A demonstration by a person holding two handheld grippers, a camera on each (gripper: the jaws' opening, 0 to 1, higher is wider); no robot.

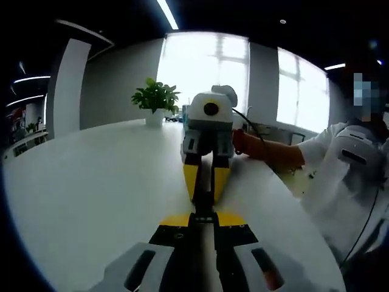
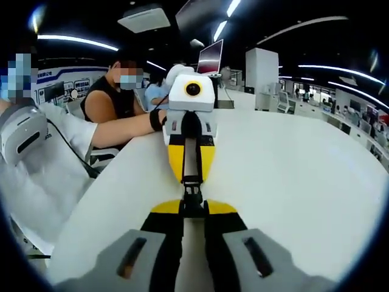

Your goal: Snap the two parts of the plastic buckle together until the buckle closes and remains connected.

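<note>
The two hand-held grippers meet tip to tip over the tabletop, the left hand-held gripper facing the right hand-held gripper, with the buckle between their tips. A potted plant stands on the tabletop behind, before the windows. A person sits at the tabletop's edge.

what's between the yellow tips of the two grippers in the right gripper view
A small dark buckle sits there, over the white table, with the right gripper and left gripper closed on its ends. Its latch is covered by the fingers, so closure cannot be judged.
</note>
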